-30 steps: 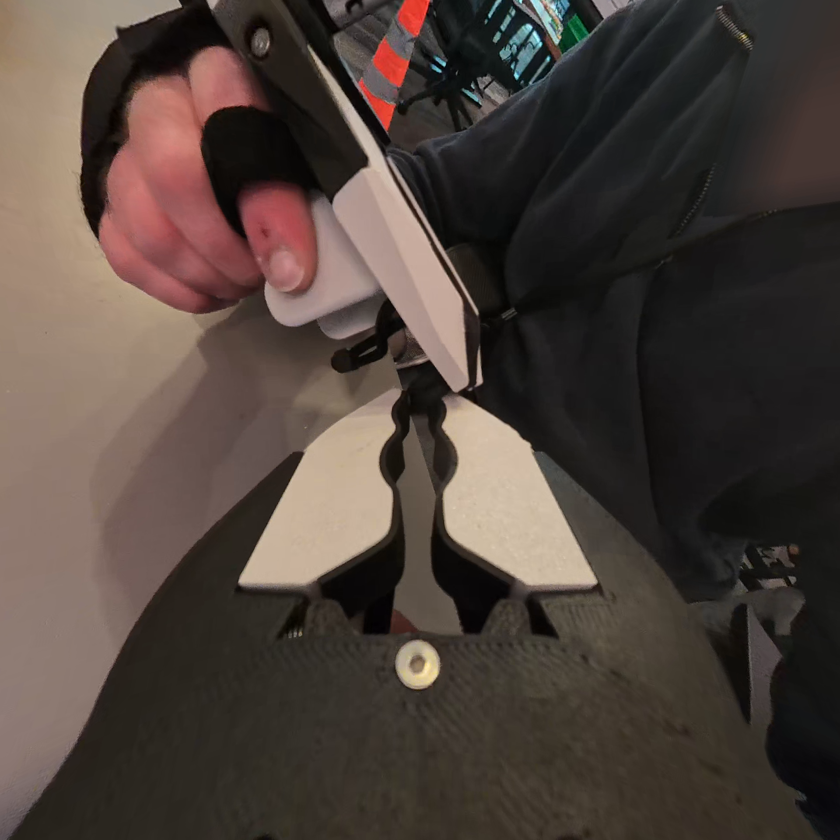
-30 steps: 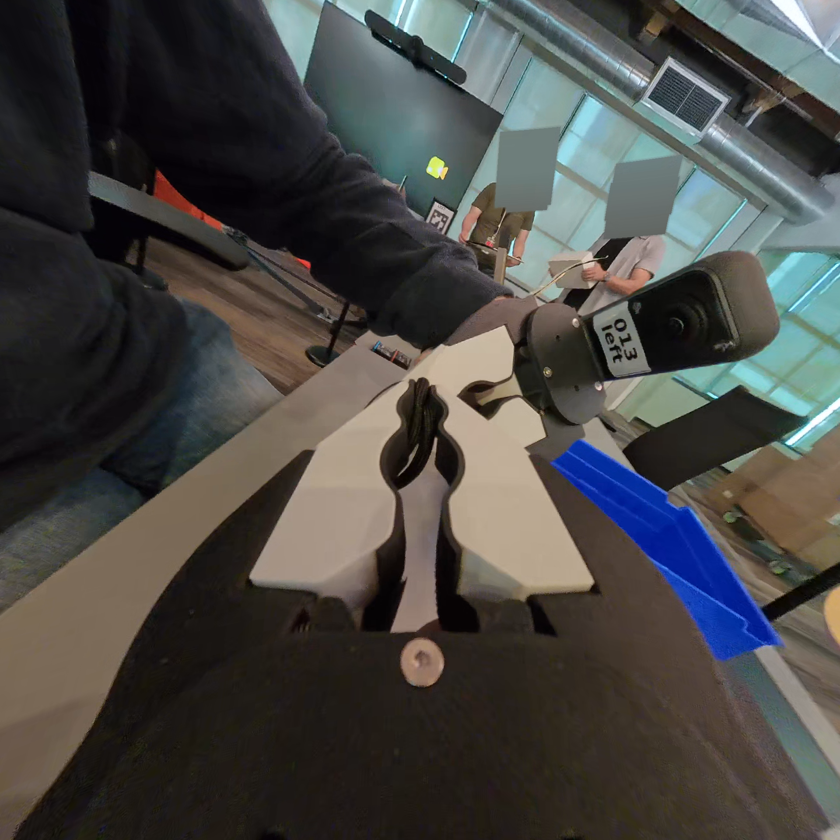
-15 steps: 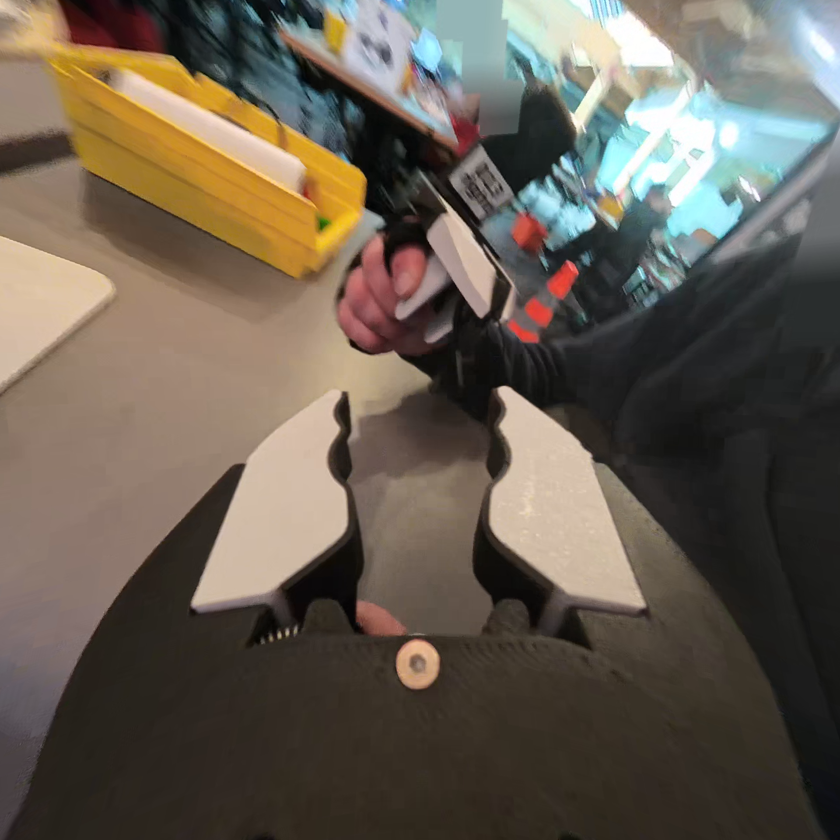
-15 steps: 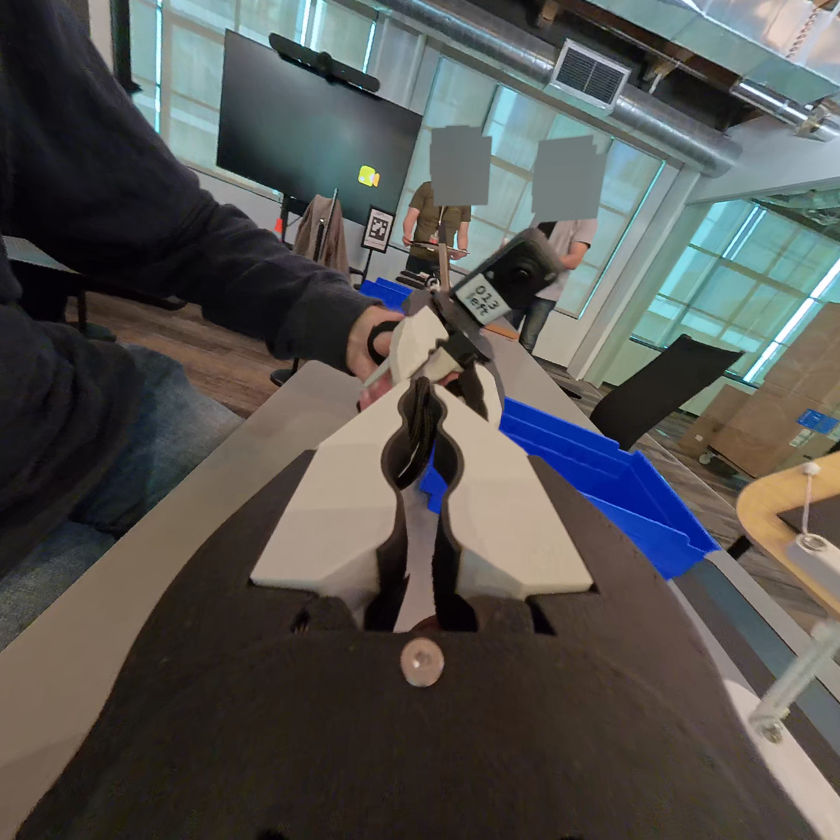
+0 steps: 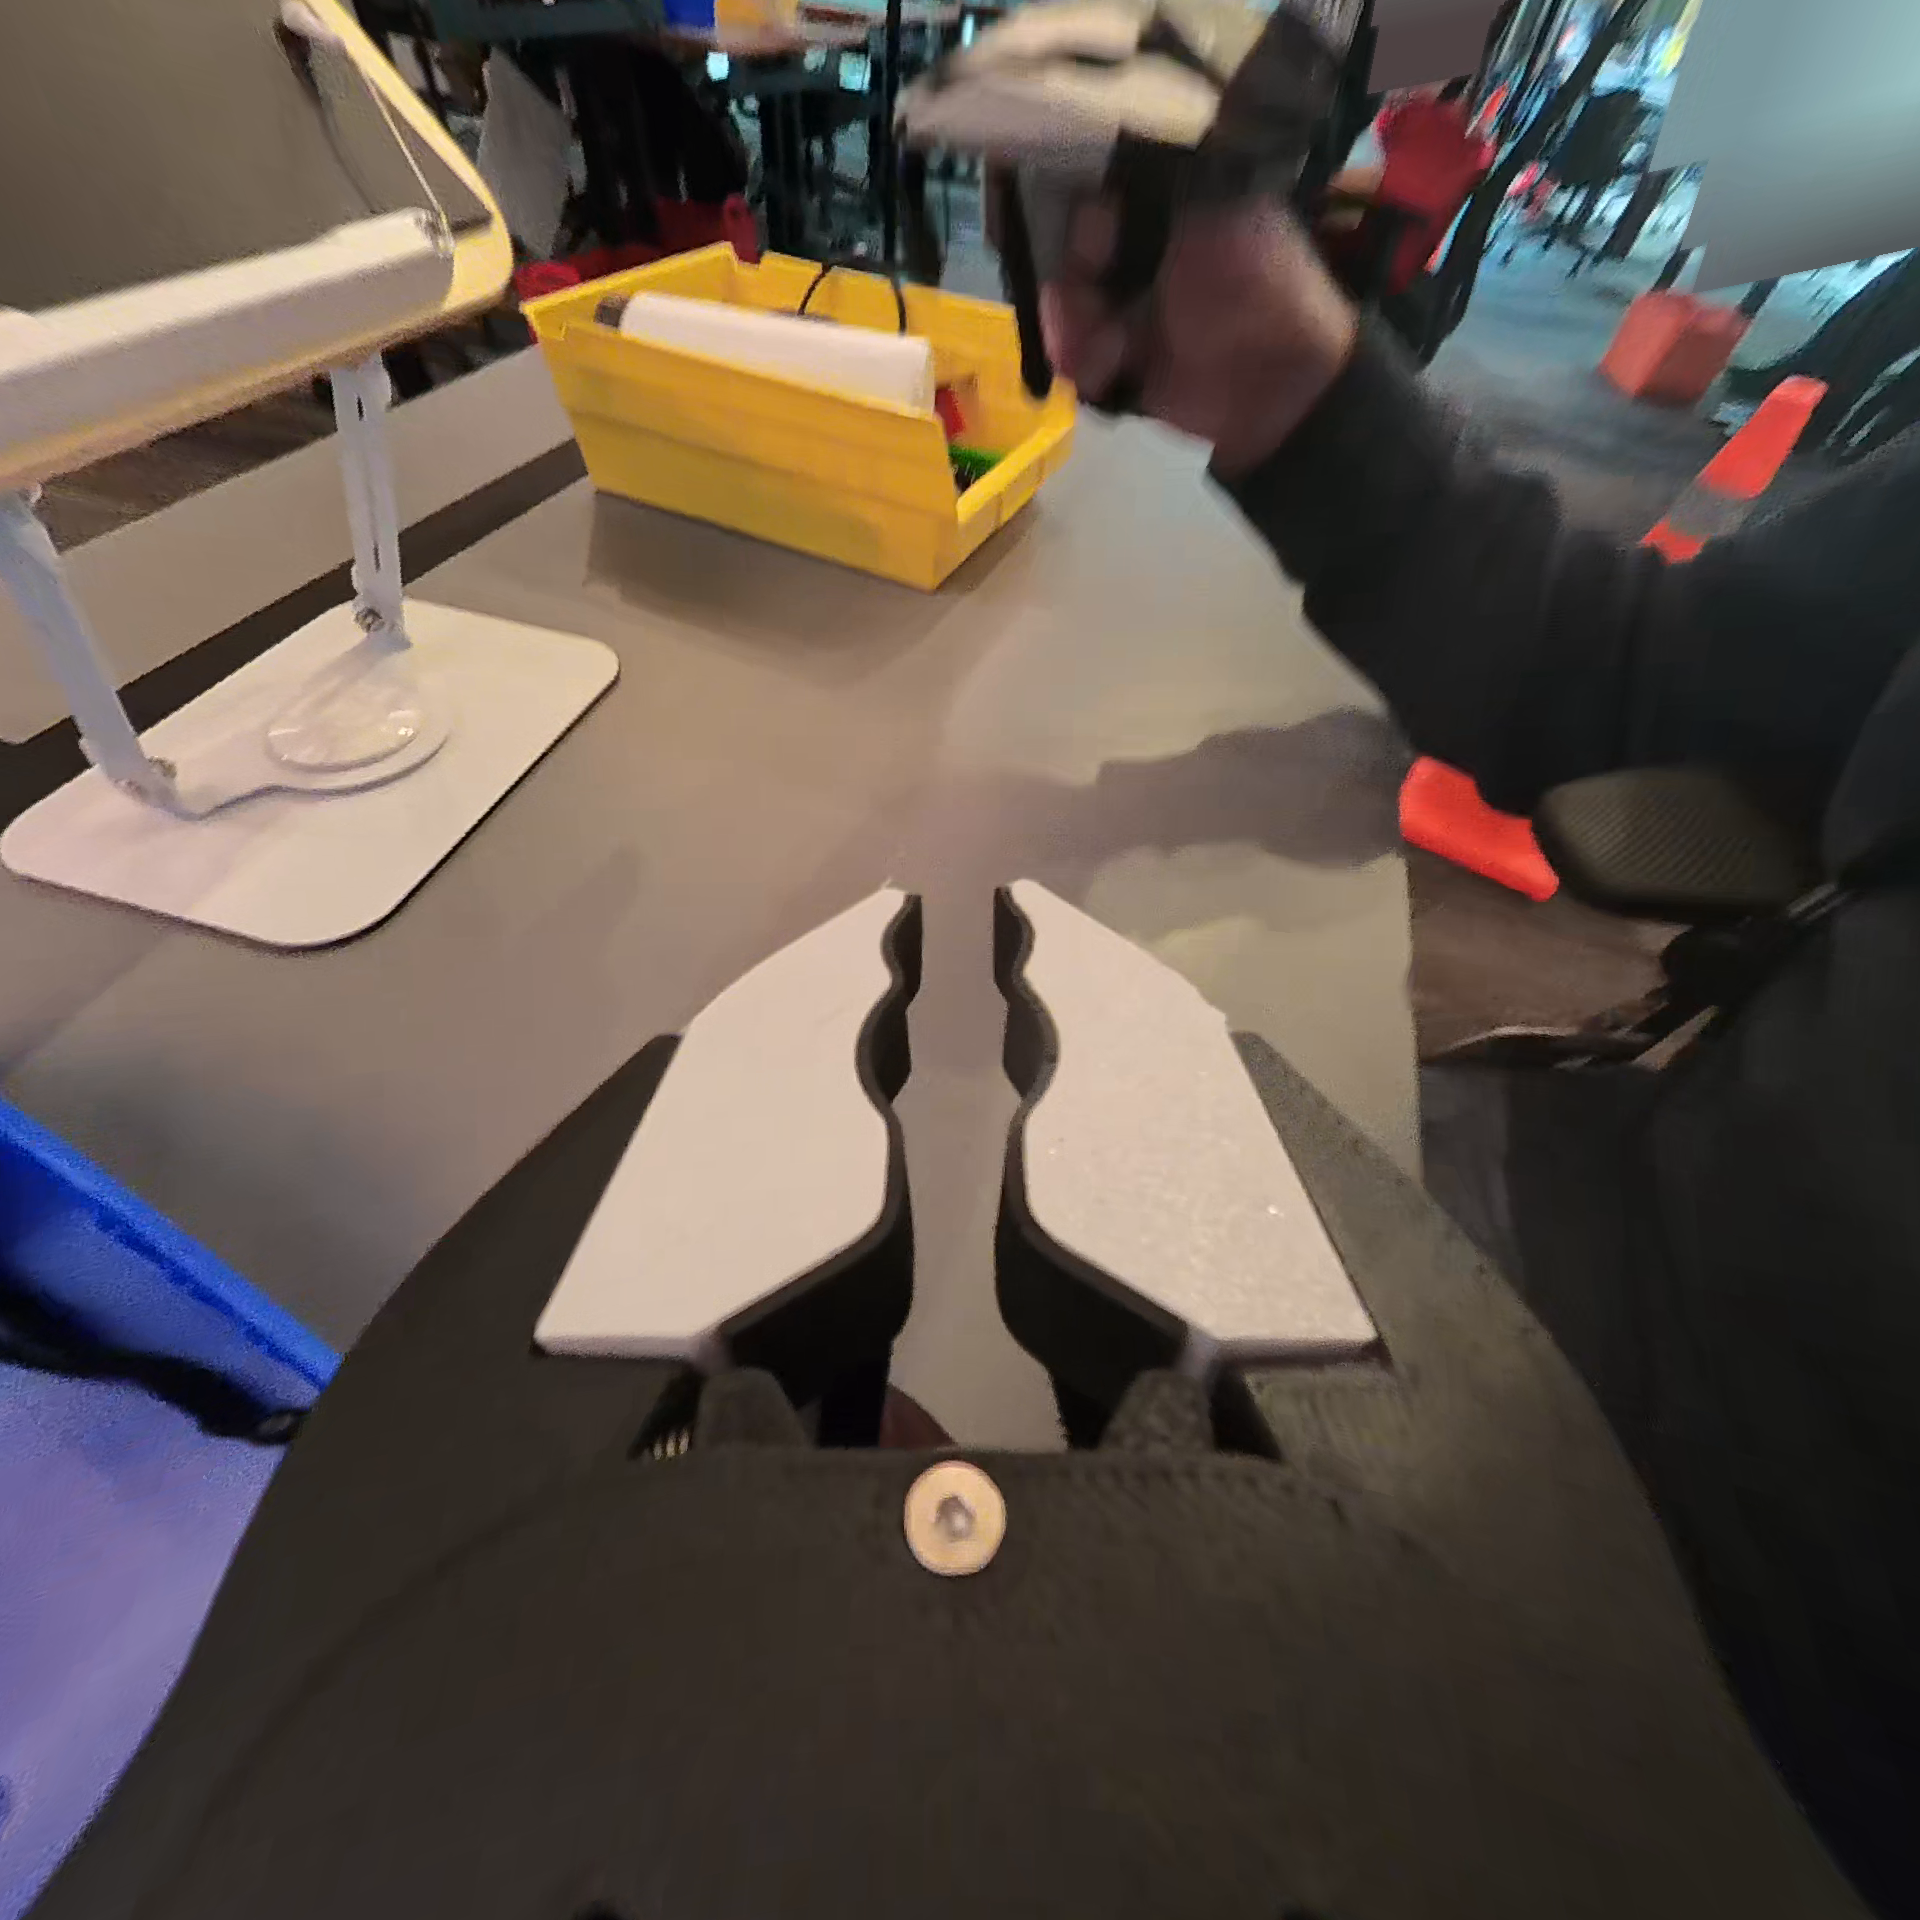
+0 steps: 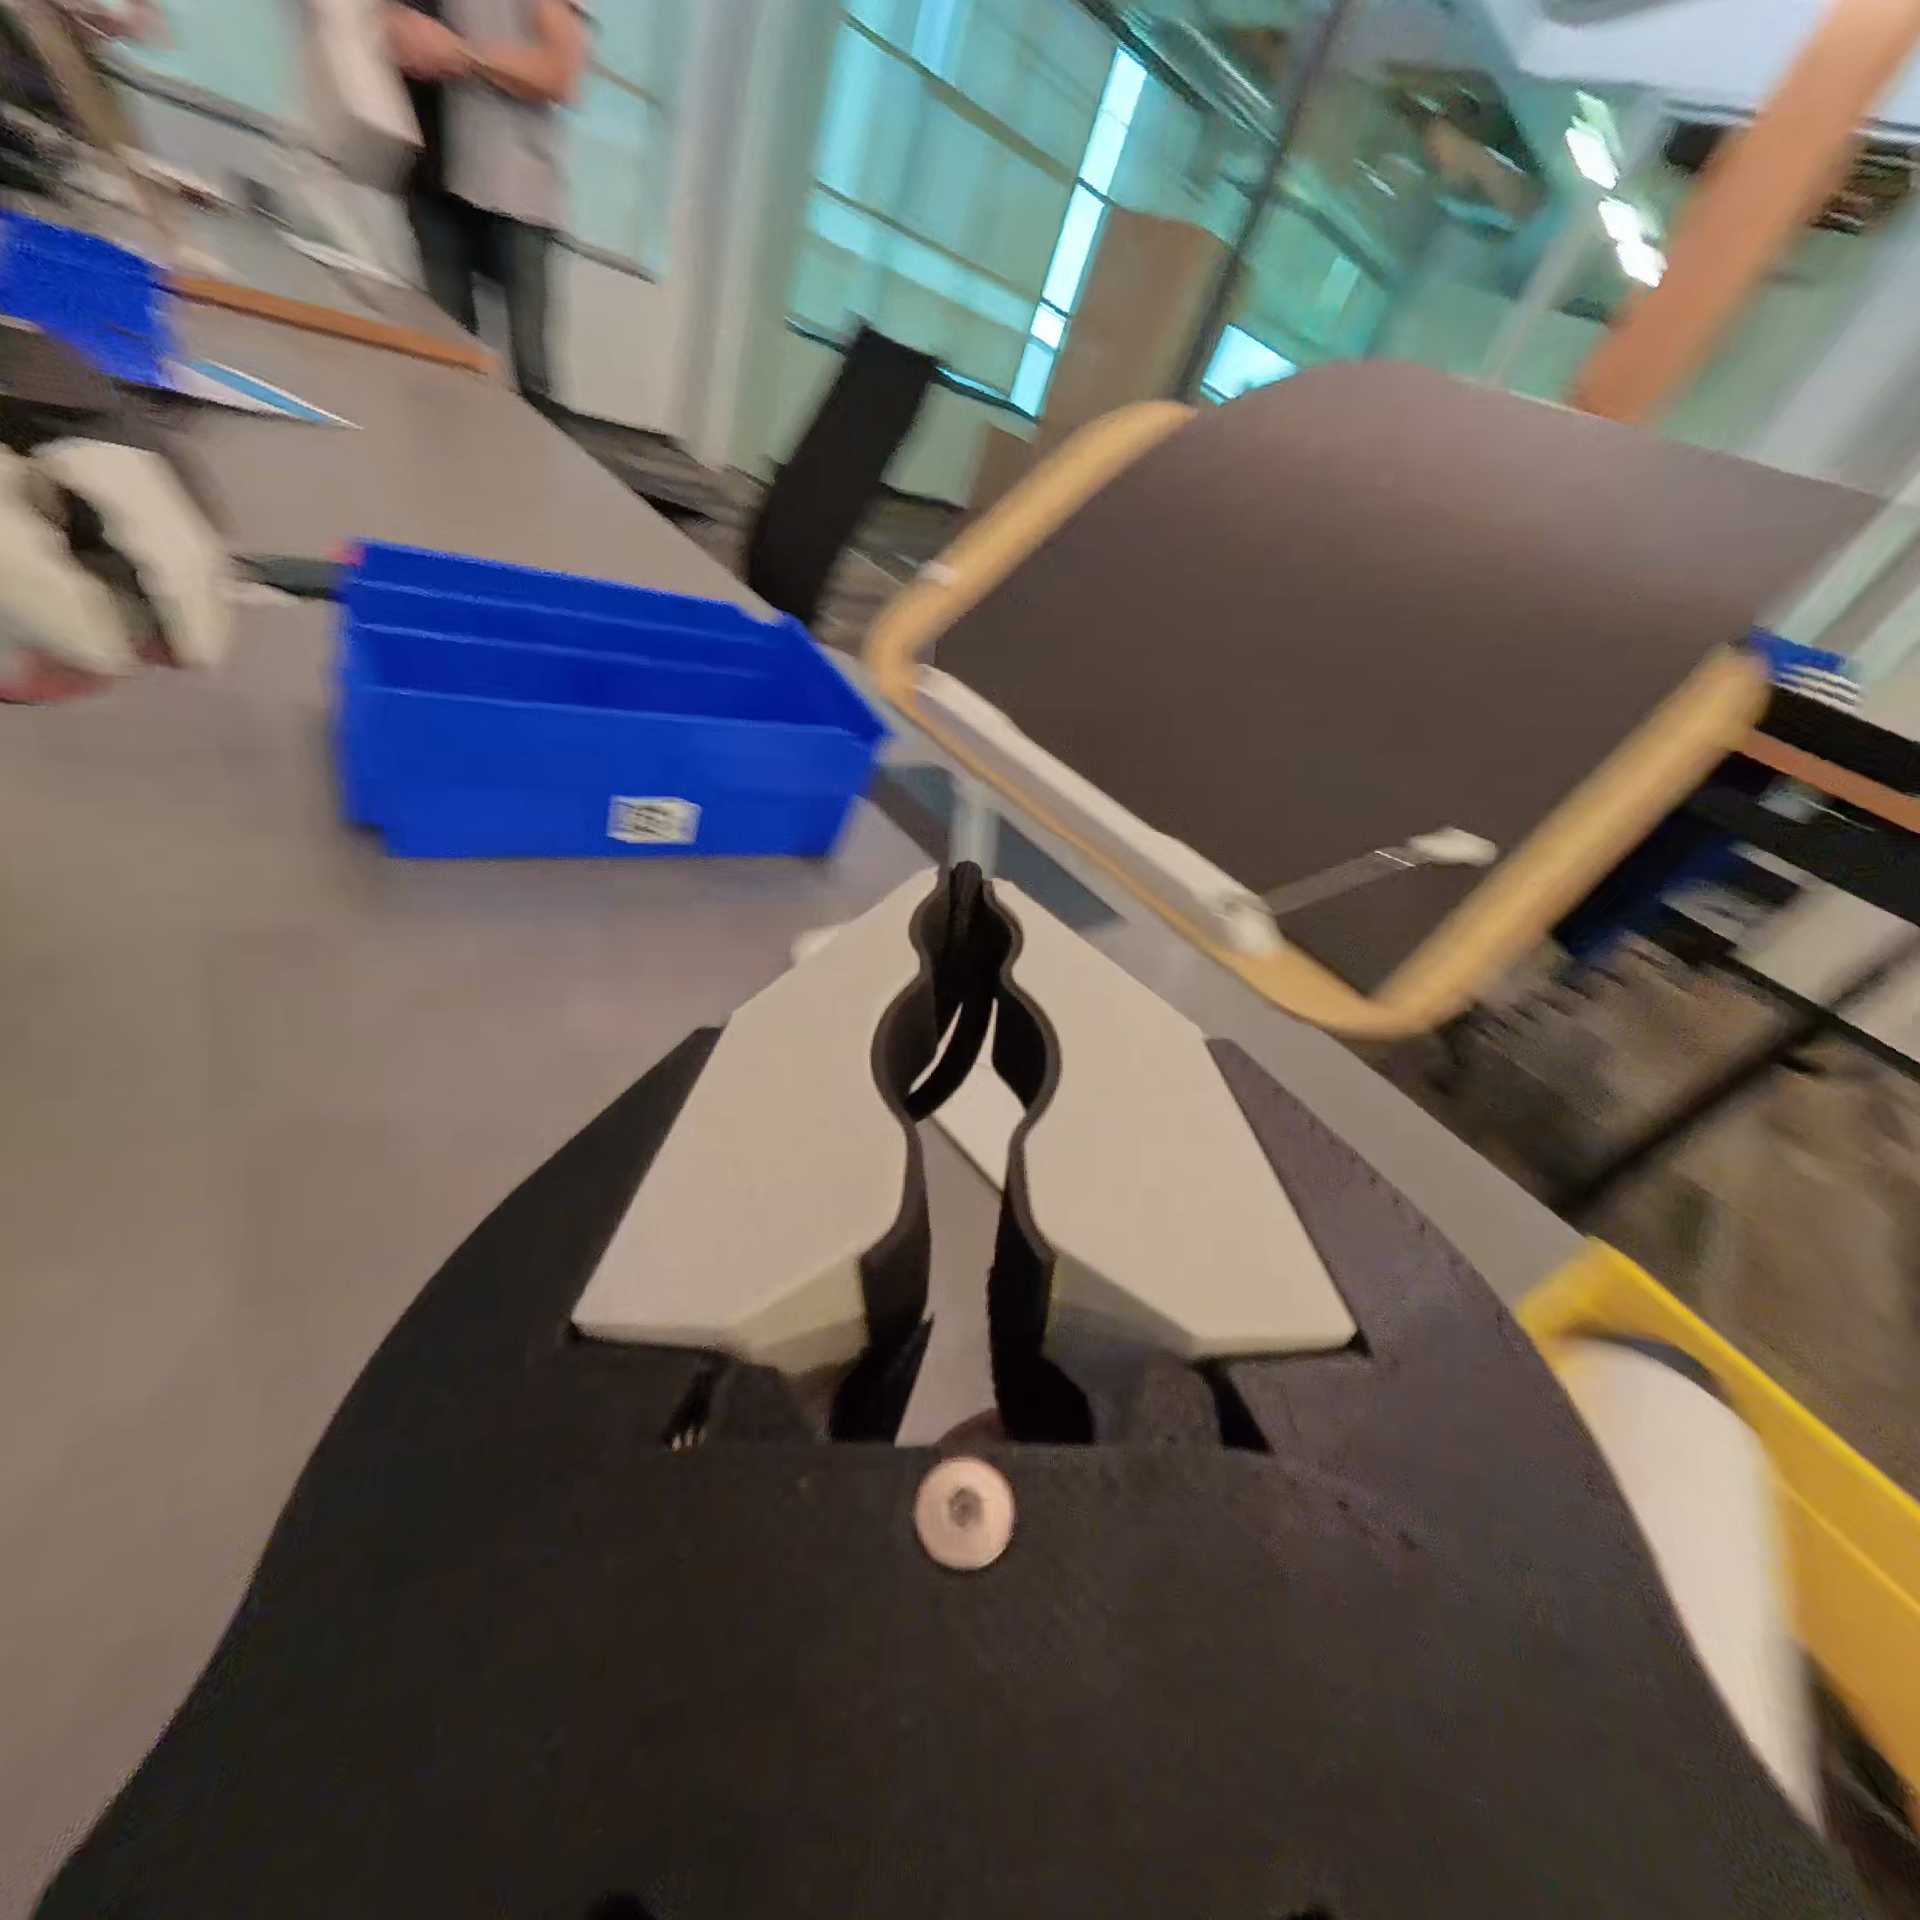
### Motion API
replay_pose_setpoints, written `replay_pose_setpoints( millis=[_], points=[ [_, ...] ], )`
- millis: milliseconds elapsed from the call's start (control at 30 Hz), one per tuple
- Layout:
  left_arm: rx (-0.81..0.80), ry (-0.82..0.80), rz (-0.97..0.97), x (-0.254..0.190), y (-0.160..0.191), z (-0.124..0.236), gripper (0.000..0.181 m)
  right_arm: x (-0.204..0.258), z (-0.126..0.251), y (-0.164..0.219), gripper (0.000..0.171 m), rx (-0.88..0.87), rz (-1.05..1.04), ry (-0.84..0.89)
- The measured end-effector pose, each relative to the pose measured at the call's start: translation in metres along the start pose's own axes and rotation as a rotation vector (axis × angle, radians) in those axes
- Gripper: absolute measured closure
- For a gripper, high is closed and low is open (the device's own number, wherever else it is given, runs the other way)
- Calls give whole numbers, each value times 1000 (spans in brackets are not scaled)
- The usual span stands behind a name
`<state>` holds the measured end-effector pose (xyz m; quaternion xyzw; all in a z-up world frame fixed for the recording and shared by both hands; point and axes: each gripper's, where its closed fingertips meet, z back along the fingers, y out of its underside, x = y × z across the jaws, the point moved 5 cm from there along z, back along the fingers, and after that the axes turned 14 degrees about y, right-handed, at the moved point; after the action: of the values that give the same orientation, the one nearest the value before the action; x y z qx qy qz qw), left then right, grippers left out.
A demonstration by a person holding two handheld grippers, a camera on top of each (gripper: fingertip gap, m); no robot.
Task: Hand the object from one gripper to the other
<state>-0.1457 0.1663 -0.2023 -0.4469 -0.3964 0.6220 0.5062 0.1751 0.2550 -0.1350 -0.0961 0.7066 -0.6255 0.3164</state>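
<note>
A: Grey table [image 5: 790,727] spans both wrist views, with a blurred glass-walled room behind. Largest items on it?

B: White stand [image 5: 312,790] with a tan-edged dark panel sits at 10 o'clock in the left wrist view. Yellow bin [image 5: 810,447] at 12 o'clock there, holding a white roll. Blue bin [image 6: 592,717] at 10 o'clock in the right wrist view; its corner also shows at 8 o'clock in the left view.

A: Left gripper?

B: Left gripper [image 5: 956,904] hangs over bare table, fingers parted by a narrow gap with grey tabletop showing through. Nothing between them, nothing touched.

A: Right gripper?

B: Right gripper [image 6: 966,883] has its fingertips pressed together on the black cord [image 6: 961,997]. The cord pokes out just past the tips at 12 o'clock and loops down through the wavy hollow between the fingers. Behind the tips the fingers stand slightly apart.

A: Seen from the other side?

B: In the left view the right gripper is a blurred shape at 1 o'clock, held in a hand [image 5: 1195,301] with a dark sleeve, raised above the yellow bin. A thin dark strand hangs below it; too blurred to tell more. The left gripper appears blurred at 9 o'clock in the right view.
</note>
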Motion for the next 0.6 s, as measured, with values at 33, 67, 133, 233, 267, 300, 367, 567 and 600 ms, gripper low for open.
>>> replay_pose_setpoints(
  millis=[33,67,133,233,267,300,367,567,600],
  points=[
    [24,-10,-9,0,4,-3,168,-25,7,1,171,34,20,81],
    [40,-16,-19,-1,7,-5,167,-49,13,3,171,73,32,155],
    [54,-31,-38,-1,9,-10,168,-95,19,15,171,171,24,260],
    [67,-52,-61,-1,9,-14,167,-157,17,48,171,304,-36,376],
    [71,-63,-69,0,7,-14,167,-174,14,62,171,350,-55,402],
    [76,-74,-76,1,6,-13,167,-190,12,77,171,398,-70,434],
    [90,-98,-91,1,6,-9,167,-216,5,105,171,474,-94,484],
    [122,-164,-107,4,7,8,167,-248,-11,176,147,754,-176,497],
    [123,-183,-106,6,7,12,167,-249,-11,178,139,772,-168,512]
  ],
)
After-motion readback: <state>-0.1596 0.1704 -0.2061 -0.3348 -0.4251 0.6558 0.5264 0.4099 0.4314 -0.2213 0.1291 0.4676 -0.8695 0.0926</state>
